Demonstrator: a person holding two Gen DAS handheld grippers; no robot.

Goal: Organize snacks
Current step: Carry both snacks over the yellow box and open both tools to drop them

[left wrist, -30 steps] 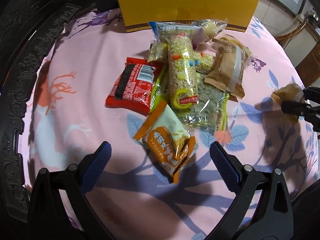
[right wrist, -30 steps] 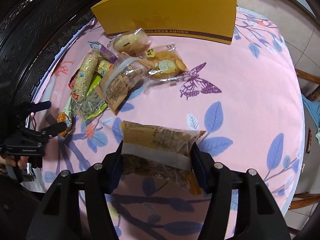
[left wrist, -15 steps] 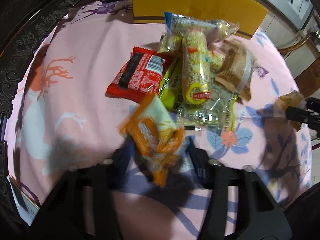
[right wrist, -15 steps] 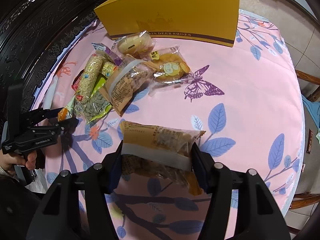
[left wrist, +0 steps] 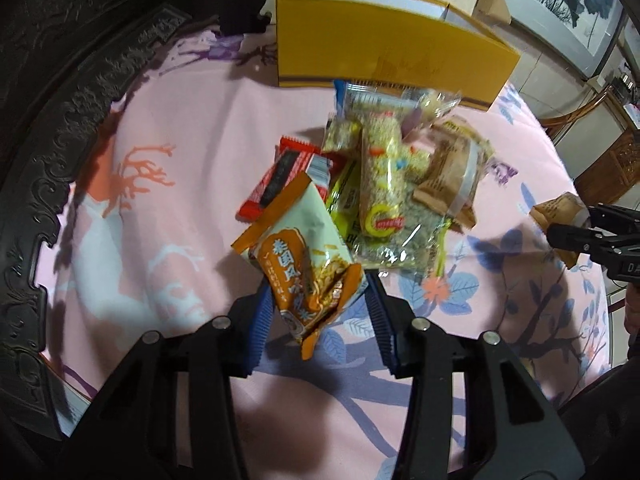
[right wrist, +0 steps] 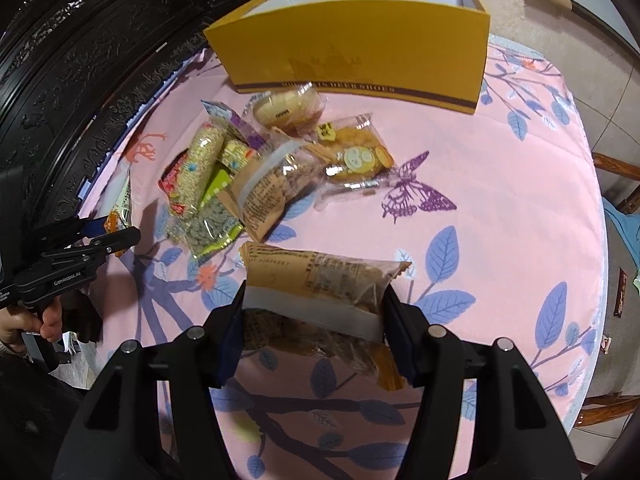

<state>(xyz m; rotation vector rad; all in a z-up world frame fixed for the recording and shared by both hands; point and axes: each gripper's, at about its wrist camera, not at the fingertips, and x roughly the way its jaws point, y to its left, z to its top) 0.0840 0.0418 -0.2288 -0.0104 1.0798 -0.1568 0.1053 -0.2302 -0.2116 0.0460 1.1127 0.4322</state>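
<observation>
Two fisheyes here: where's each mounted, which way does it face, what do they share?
Left wrist: on left gripper, looking along its fingers at the clamped orange snack packet and yellow box; right gripper at right edge.
Right wrist: on right gripper, clamping a brown snack packet; left gripper, hand at left.
Shared: box, snack pile, pink tablecloth.

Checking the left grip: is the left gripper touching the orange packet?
Touching. In the left wrist view both blue pads of the left gripper press the orange packet from either side.
</observation>
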